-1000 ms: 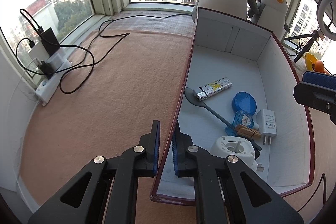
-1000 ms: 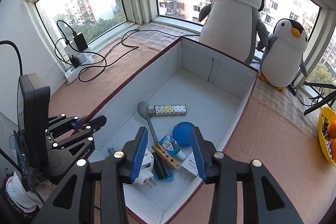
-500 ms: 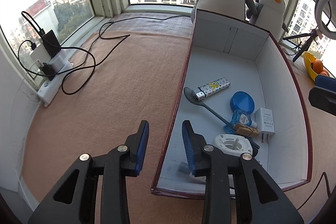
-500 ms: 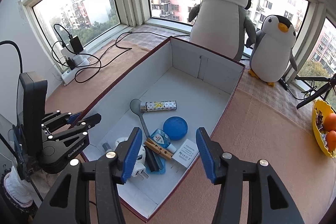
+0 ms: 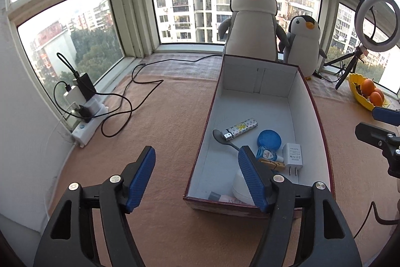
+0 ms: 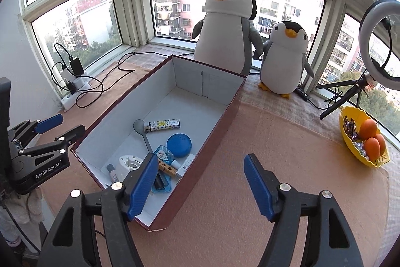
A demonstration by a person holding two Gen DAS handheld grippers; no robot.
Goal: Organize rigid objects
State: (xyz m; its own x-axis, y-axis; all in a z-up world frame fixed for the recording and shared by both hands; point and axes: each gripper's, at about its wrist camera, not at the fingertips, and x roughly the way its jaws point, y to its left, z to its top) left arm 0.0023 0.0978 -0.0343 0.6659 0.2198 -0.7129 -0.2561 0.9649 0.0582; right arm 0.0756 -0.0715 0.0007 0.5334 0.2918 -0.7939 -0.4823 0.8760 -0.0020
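A long maroon cardboard box with a white interior (image 6: 220, 121) is seen on the peach-cloth-covered desk (image 6: 287, 154), with a patterned lighter (image 6: 162, 125), round blue lid (image 6: 179, 145) and white charger (image 5: 292, 155) gathered at its near end. Both the left tongs (image 5: 196, 177) and right tongs (image 6: 198, 187) are held above, widening, nothing gripped.

Two plush penguins, a large one (image 6: 226, 26) and a small one (image 6: 286, 59), stand by the window. A ring light (image 6: 380, 41) on a tripod rises near a yellow fruit bowl (image 6: 350, 142); a power strip (image 5: 87, 126) lies at left.
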